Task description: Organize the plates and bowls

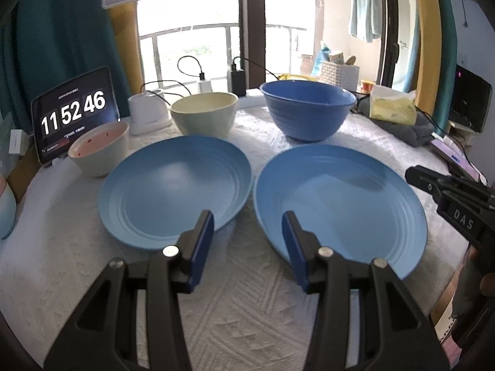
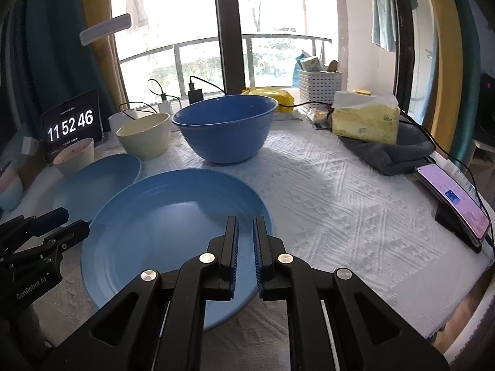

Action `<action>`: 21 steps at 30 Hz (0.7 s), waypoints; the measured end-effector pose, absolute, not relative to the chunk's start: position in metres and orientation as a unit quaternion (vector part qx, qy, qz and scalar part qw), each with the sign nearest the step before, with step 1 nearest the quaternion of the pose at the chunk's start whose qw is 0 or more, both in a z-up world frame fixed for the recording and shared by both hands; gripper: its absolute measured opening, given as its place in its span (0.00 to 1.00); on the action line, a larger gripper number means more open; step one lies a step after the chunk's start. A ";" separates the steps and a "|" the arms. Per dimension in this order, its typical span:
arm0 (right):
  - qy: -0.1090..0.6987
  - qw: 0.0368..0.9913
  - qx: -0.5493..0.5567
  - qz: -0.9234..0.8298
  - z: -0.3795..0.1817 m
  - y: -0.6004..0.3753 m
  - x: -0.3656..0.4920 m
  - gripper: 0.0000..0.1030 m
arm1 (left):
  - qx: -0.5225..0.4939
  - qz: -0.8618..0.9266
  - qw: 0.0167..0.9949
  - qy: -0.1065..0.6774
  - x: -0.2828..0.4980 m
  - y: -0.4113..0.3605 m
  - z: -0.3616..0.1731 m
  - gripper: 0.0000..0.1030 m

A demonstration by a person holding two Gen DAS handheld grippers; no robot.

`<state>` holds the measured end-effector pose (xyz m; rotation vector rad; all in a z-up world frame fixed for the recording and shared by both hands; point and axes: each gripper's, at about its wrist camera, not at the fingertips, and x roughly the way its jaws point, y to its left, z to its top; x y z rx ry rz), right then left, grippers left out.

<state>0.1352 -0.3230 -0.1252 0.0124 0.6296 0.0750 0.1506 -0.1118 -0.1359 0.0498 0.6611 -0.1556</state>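
White textured cloth (image 1: pixel 235 309) bears two ridged blue plates (image 1: pixel 176 188); left hand-held gripper (image 1: pixel 249 219) parted, right hand-held gripper (image 2: pixel 245 222) closed empty.

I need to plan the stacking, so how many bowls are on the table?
4: a big blue bowl at the back, a cream bowl left of it, a pink-lined bowl by the clock, and a pale one cut off at the left edge.

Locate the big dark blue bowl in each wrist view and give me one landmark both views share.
Left wrist view: the dark blue bowl stands upper centre-right, behind the right-hand blue plate.
Right wrist view: the dark blue bowl stands upper centre, behind the near blue plate and right of the cream bowl.
Shared landmark: the tablet clock, at the left in both views.
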 end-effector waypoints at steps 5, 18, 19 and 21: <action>0.309 0.950 -0.002 0.044 -0.121 -0.311 0.137 0.11 | 0.010 -0.069 0.945 0.320 0.150 -0.101 -0.134 0.46; 0.311 0.948 -0.021 0.063 -0.116 -0.284 0.140 0.12 | -0.029 -0.033 0.944 0.328 0.152 -0.062 -0.141 0.46; 0.312 0.948 -0.022 0.065 -0.116 -0.282 0.141 0.12 | -0.032 -0.029 0.943 0.329 0.152 -0.058 -0.142 0.46; 0.313 0.947 -0.026 0.070 -0.116 -0.277 0.141 0.12 | -0.036 -0.022 0.943 0.330 0.152 -0.052 -0.144 0.46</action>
